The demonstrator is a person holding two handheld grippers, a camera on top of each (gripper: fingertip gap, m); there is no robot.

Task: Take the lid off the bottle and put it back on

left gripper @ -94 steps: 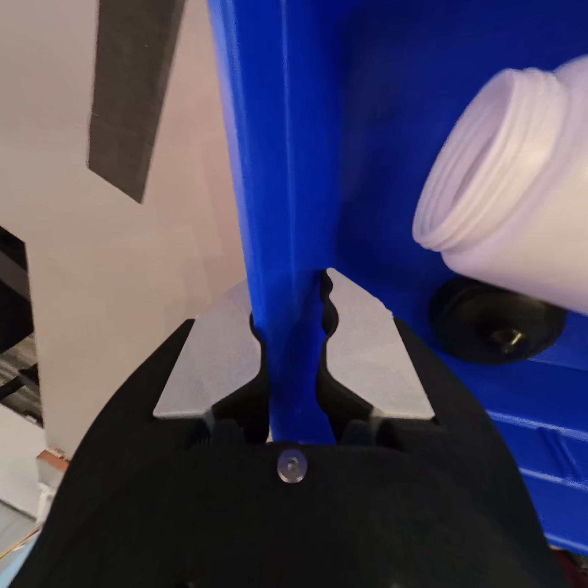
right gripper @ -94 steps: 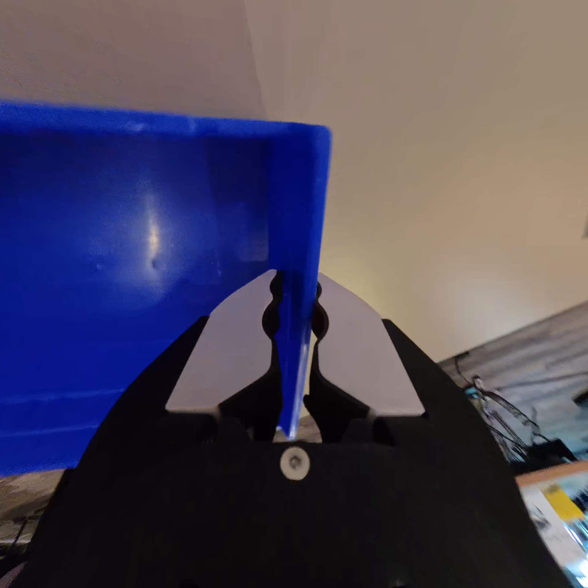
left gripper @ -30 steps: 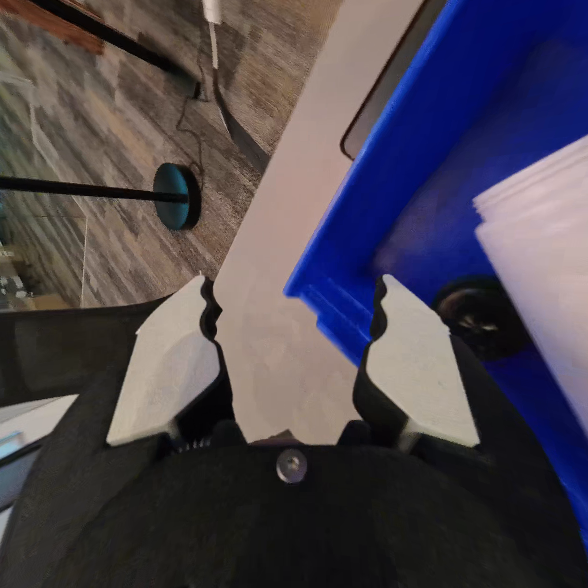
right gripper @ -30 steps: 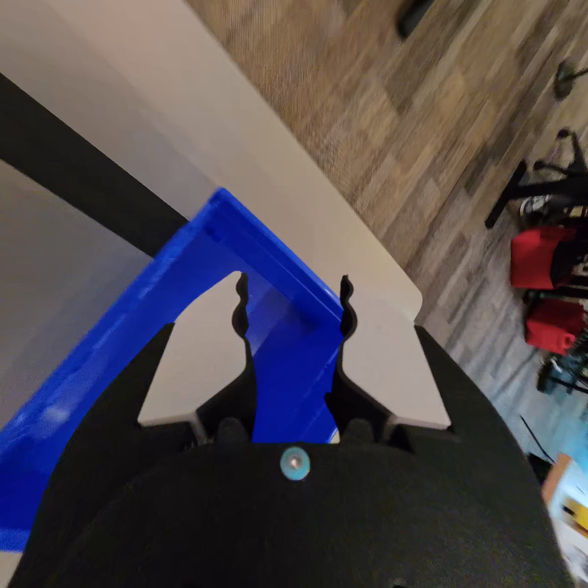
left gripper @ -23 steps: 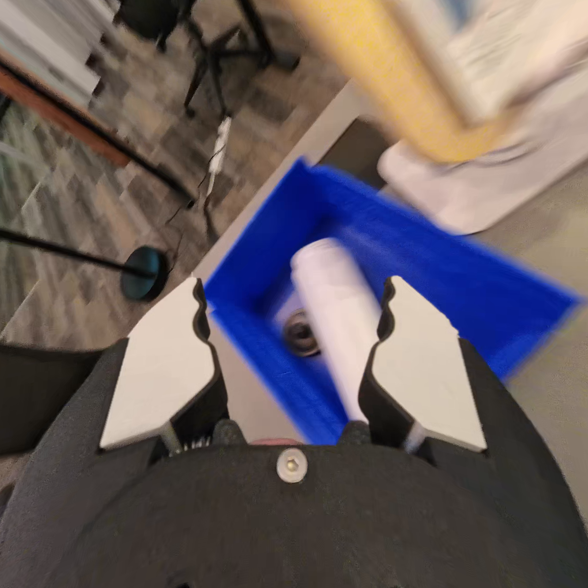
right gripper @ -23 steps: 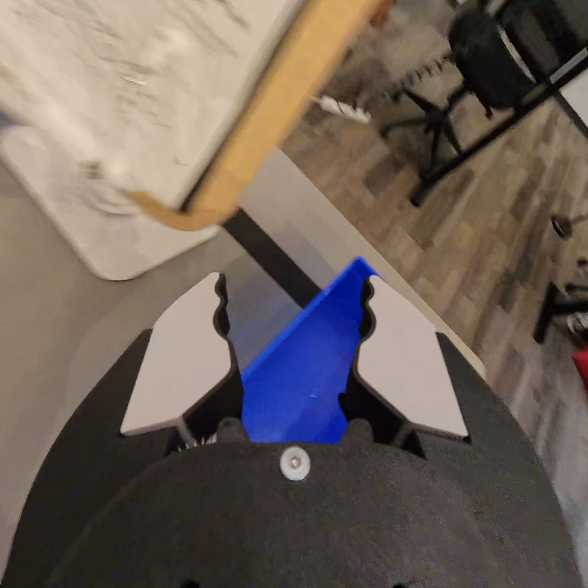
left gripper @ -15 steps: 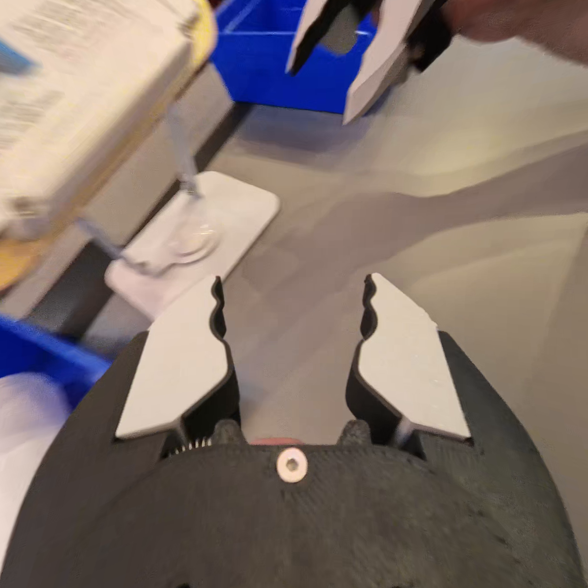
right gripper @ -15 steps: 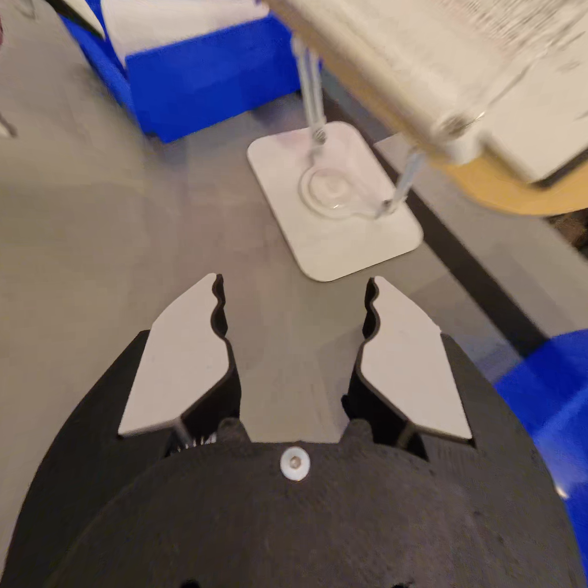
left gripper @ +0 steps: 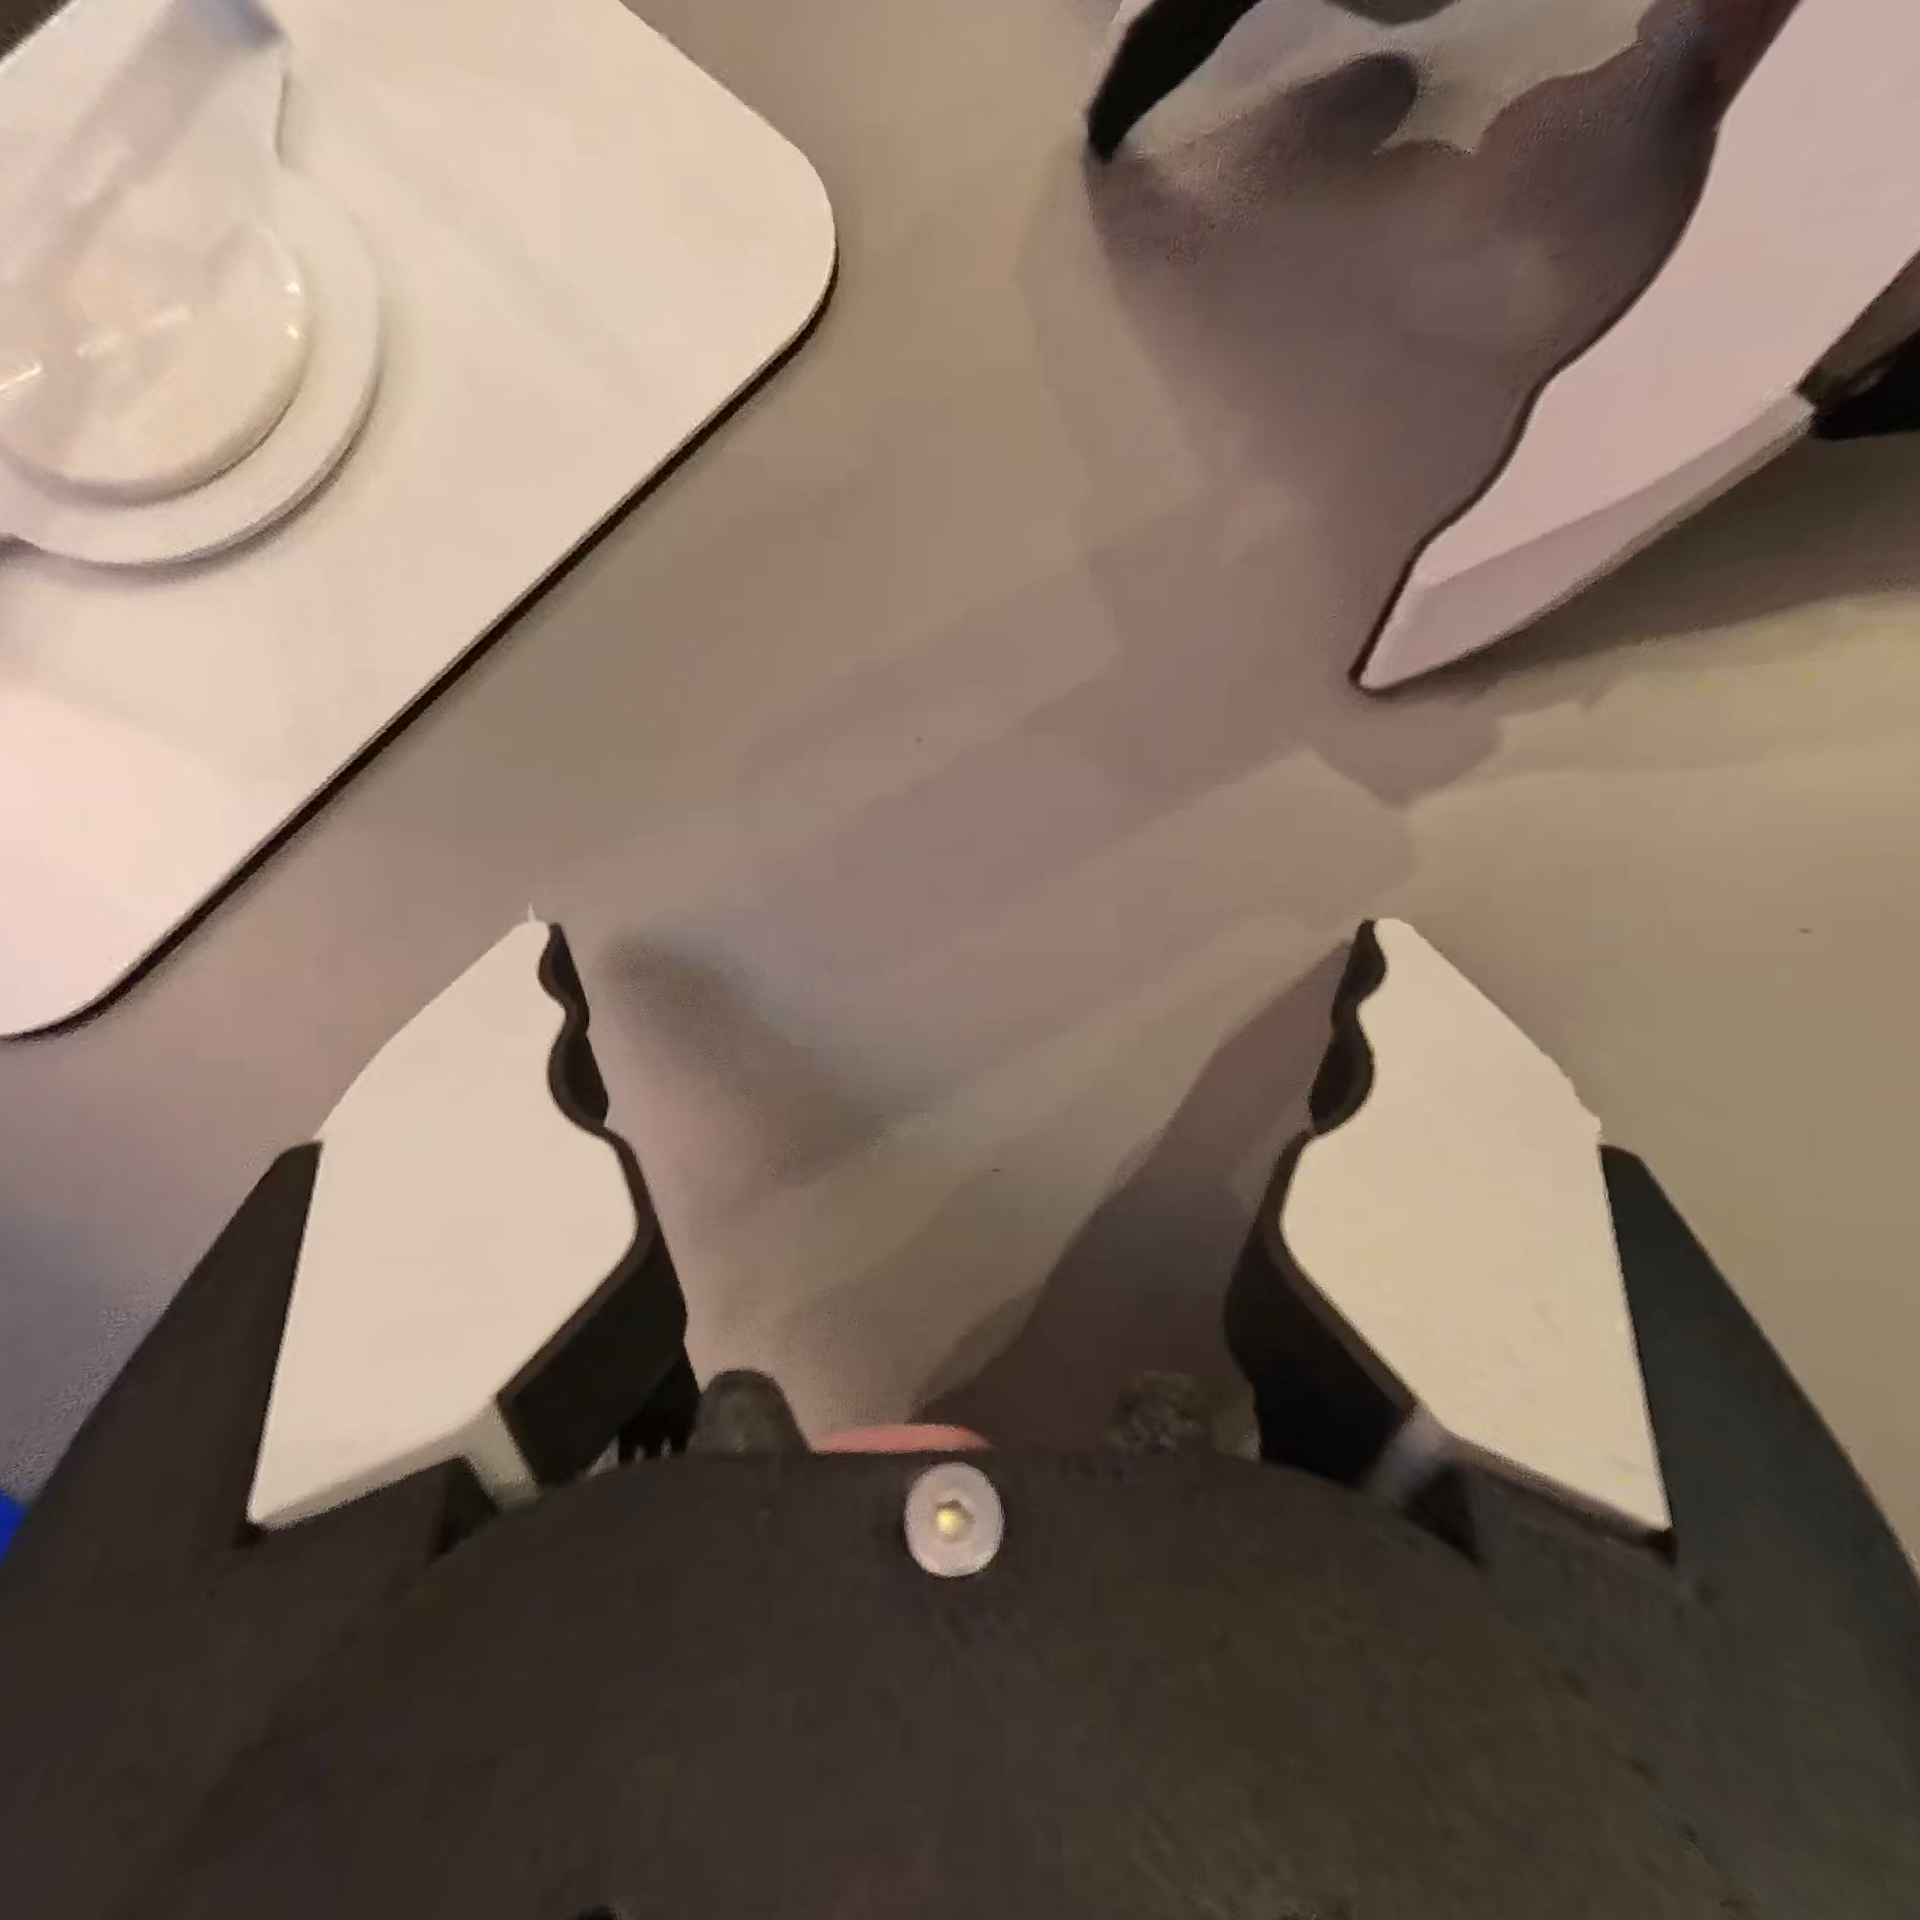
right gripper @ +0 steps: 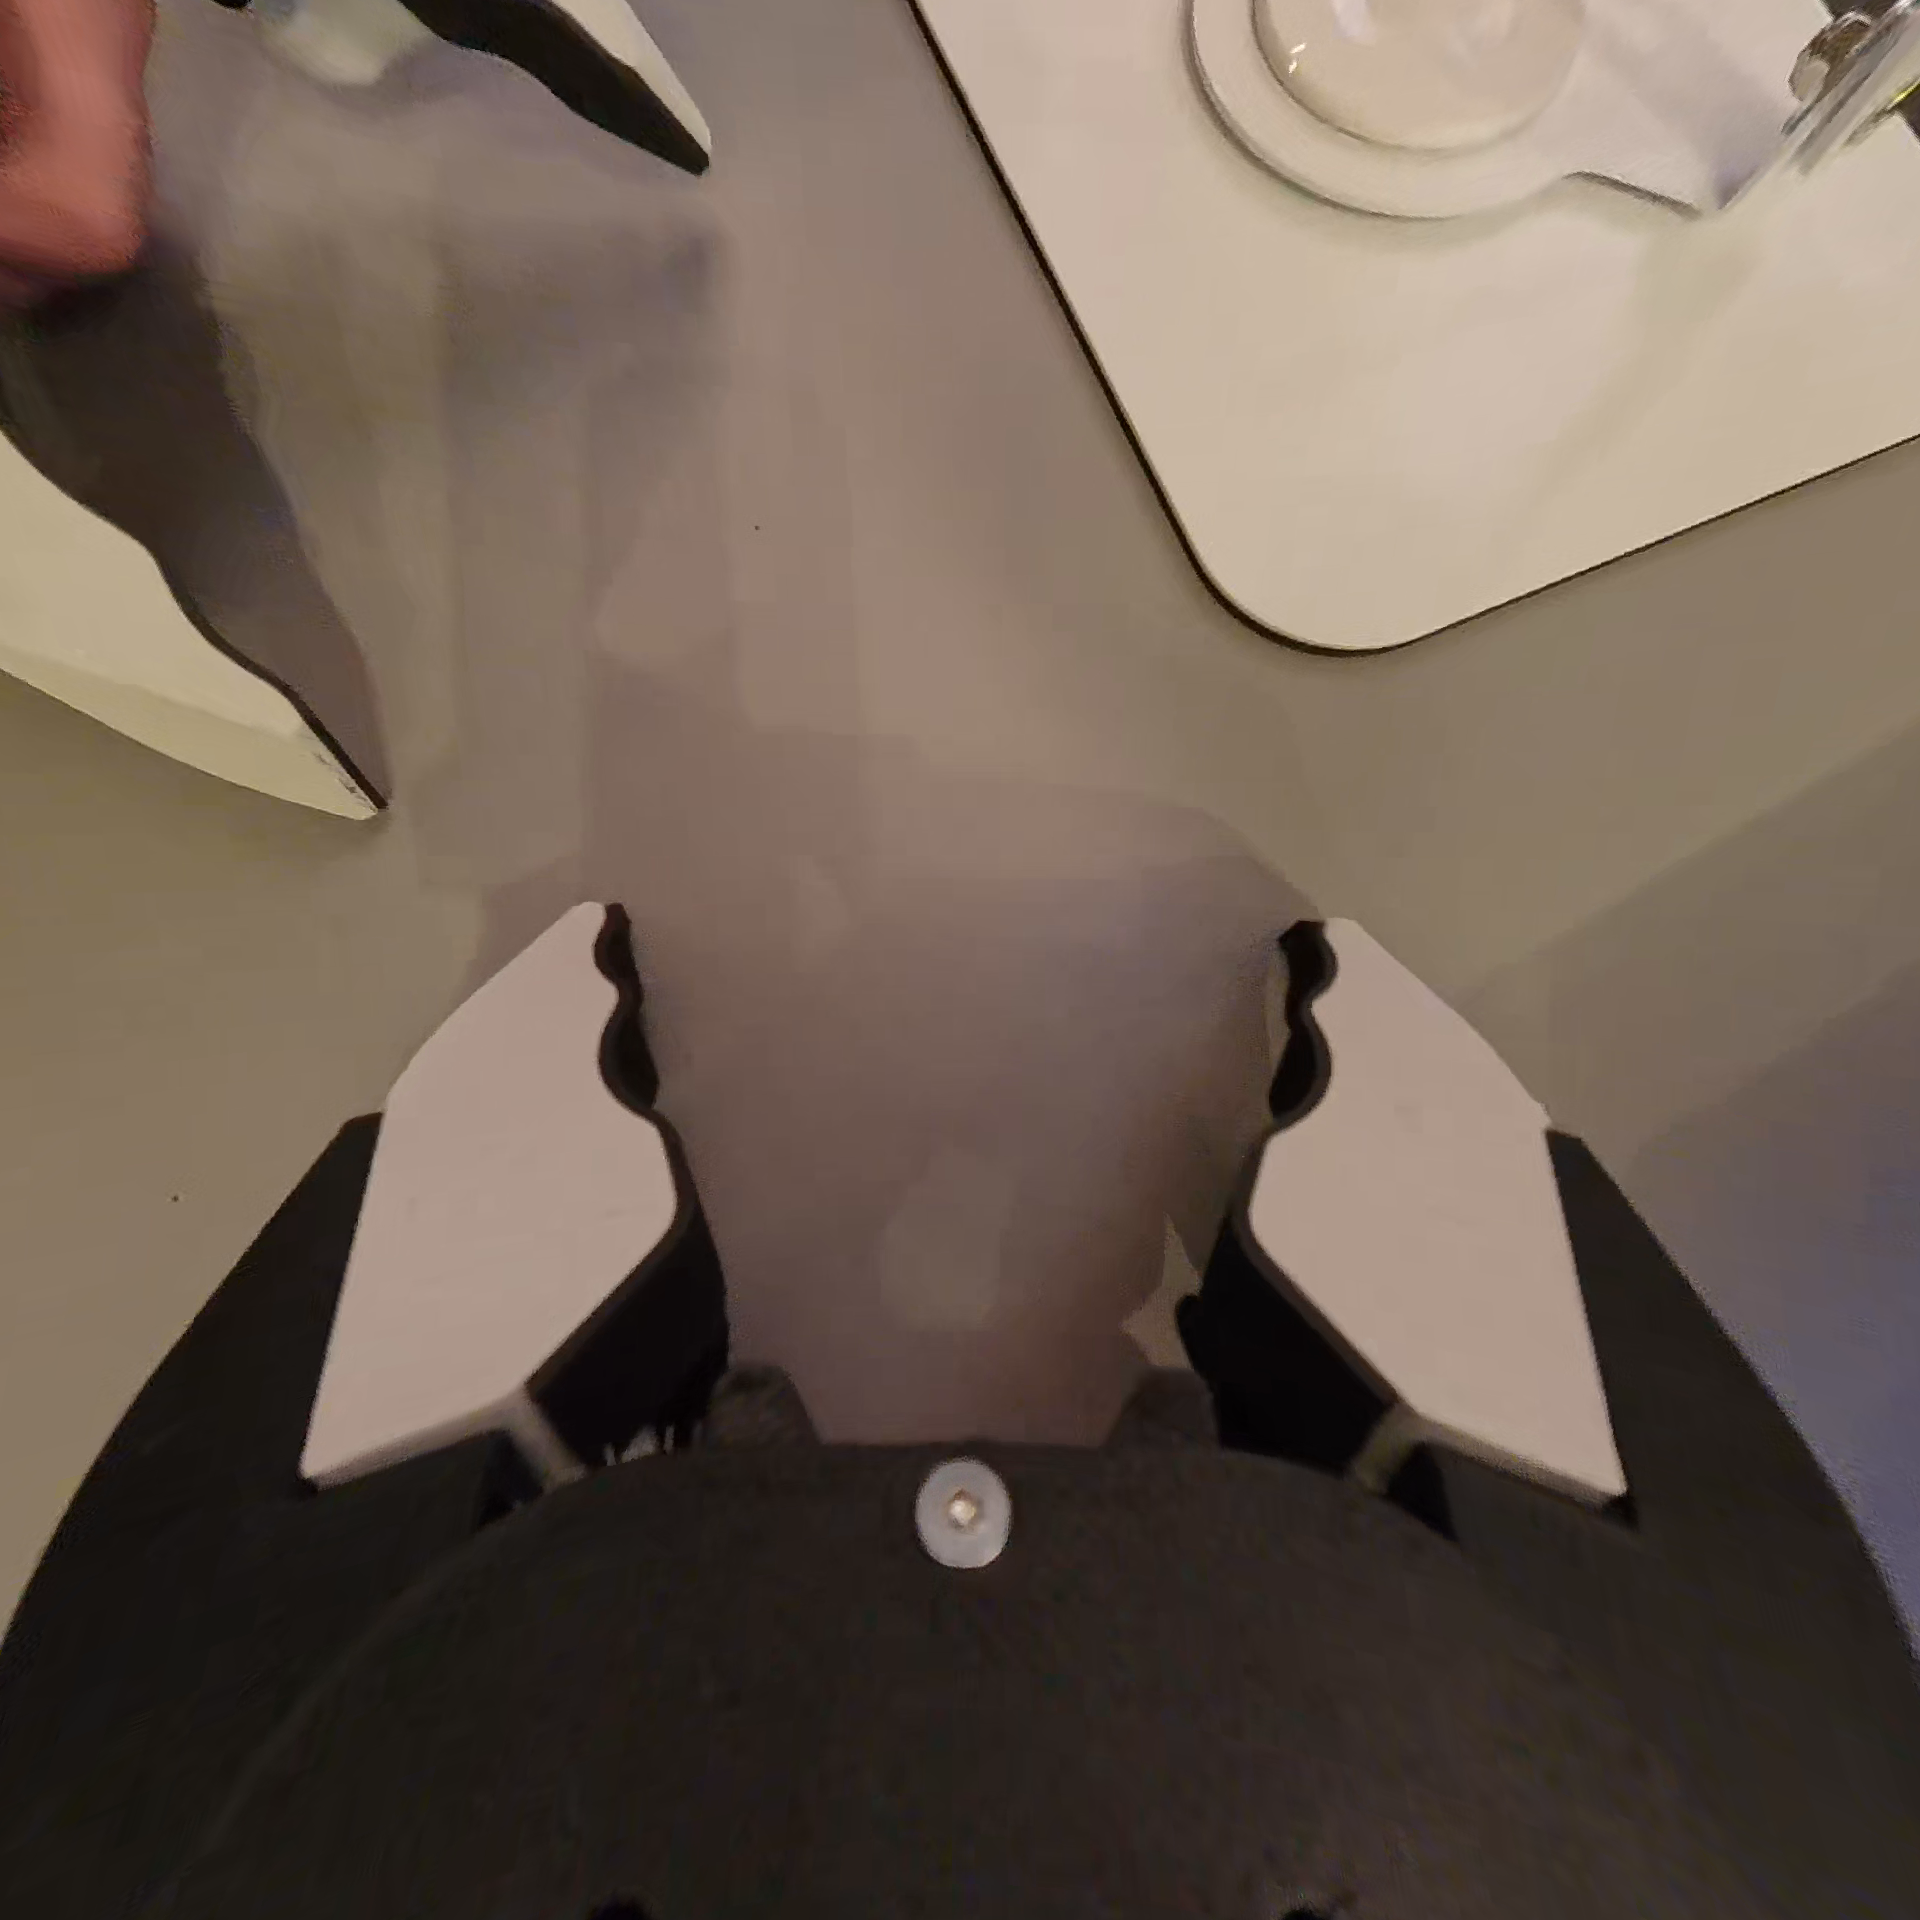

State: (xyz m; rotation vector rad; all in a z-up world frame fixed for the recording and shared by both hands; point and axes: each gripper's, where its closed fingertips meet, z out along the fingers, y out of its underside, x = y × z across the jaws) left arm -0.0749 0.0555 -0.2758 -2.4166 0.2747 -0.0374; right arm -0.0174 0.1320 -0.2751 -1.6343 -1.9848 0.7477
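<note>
Surface [left gripper: 935,520]: plain grey, shadowed. White base plate [right gripper: 1507,364] with clear dome, edges cropped, lies beside both grippers. Left gripper [left gripper: 956,997]: jaws wide, empty. Right gripper [right gripper: 956,987]: jaws wide, empty. Bottle and lid: neither in view. No writing legible.

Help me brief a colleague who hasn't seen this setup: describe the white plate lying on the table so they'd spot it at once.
On the grey table, look ahead of the open right gripper and toward its right side. There lies a flat white base plate with rounded corners and a thin dark edge. It alone carries a clear dome in a raised white ring, with a metal clip beside it.
</note>
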